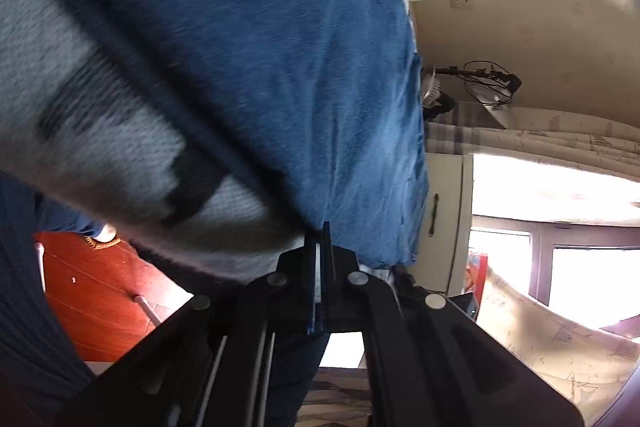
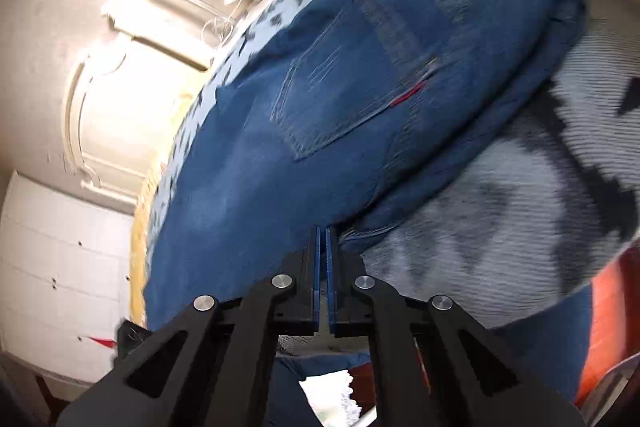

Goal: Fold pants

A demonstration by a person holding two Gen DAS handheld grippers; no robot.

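Blue denim pants [image 1: 288, 59] fill most of the left wrist view, spread over a grey cloth with black patterning [image 1: 120, 147]. My left gripper [image 1: 321, 227] is shut on the near edge of the denim. The right wrist view shows the pants [image 2: 320, 115] with a back pocket, a small red tag and a belt loop up. My right gripper [image 2: 324, 229] is shut on the denim edge too. Both views are tilted and blurred.
The grey patterned cloth [image 2: 500, 219] covers the surface under the pants. A red-brown floor [image 1: 96, 291] lies below left. A white cabinet [image 1: 444, 219], bright windows [image 1: 560, 187], a wall socket with cables [image 1: 460, 1] and white panels [image 2: 60, 267] surround the work surface.
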